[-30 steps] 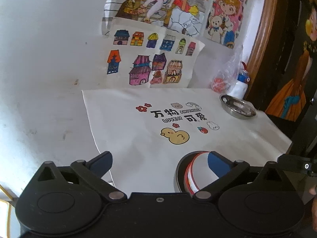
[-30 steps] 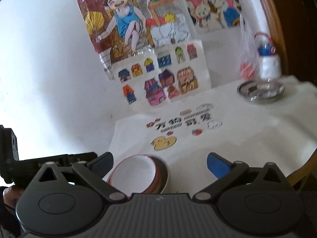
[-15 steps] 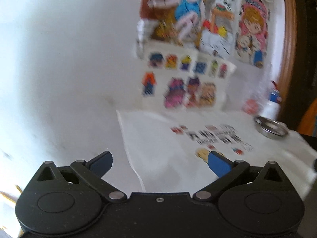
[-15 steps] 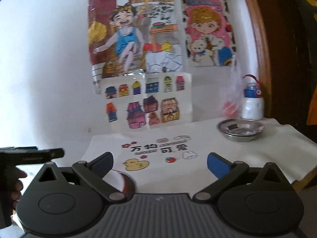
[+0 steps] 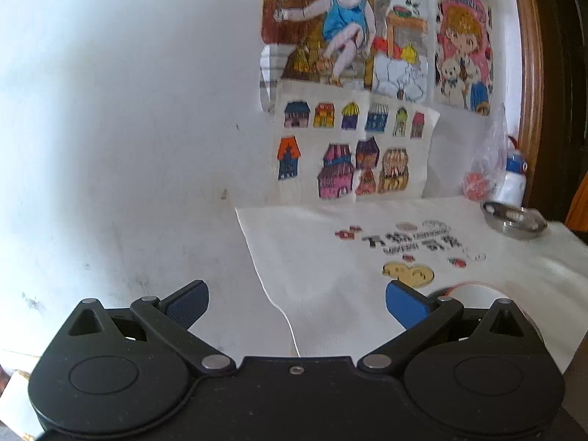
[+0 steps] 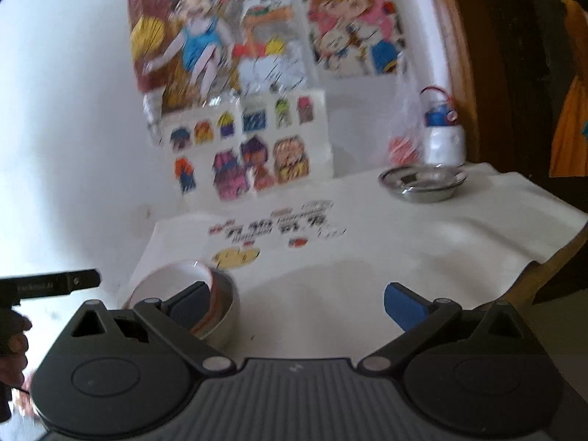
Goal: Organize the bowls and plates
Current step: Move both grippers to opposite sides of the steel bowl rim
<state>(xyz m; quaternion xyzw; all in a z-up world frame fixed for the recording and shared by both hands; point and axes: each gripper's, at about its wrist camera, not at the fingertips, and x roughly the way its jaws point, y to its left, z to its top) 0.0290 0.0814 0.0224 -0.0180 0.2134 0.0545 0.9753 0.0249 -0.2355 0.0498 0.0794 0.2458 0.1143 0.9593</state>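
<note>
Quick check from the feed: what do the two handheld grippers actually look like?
Both share a build: matte black bodies with round discs, silver pivot pins and angled black linkage arms ending in blue pads. The left gripper has a smooth plate with a screw; the right gripper has a ribbed grey plate.

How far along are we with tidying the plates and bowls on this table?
Done: a white bowl with a red rim already sits nested in another bowl near the cloth's front edge. In hand: nothing; the left gripper and right gripper are both open and empty. Left: the steel dish sits apart at the far corner.
</note>
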